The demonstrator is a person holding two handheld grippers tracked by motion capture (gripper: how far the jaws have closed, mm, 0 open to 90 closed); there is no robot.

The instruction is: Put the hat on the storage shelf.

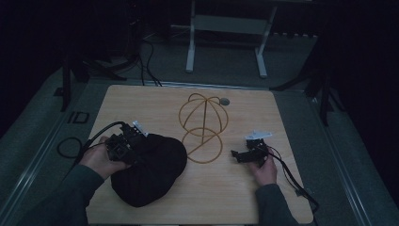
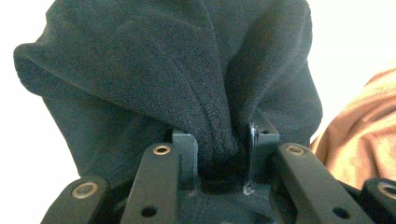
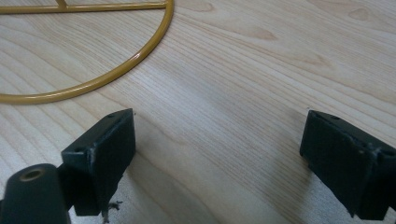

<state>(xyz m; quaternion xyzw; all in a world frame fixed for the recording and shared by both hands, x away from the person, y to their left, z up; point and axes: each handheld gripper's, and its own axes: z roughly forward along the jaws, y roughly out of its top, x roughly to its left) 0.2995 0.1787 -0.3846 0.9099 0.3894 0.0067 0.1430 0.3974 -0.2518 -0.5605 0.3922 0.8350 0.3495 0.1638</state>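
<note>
Black knitted fabric hat [image 1: 149, 169], soft and slumped, lay on the near left part of the pale wooden table [image 1: 244, 188], just beside the round base of a gold wire hat stand [image 1: 203, 127] that stood at the table's middle. The left gripper [image 1: 141, 141] was at the hat's upper left edge, carried in the person's left hand [image 1: 101, 157]. In the left gripper view, a thick fold of the hat [image 2: 177, 79] was pinched between the two black jaws, which were clamped tight on the cloth; the rest of the fabric hung bunched and draped above them, with an orange-brown surface at the right edge of that view.

On the right side of the table, well apart from the hat, the right gripper [image 1: 235, 154] rested low over the wood in the person's right hand [image 1: 265, 170], pointing toward the stand's base, its cable trailing off to the table's right edge. In the right gripper view, its jaws stood wide apart with nothing between them but bare wood grain [image 3: 243, 93], and a curve of the stand's gold ring [image 3: 126, 65] lay ahead to the left, not touched by either jaw.
</note>
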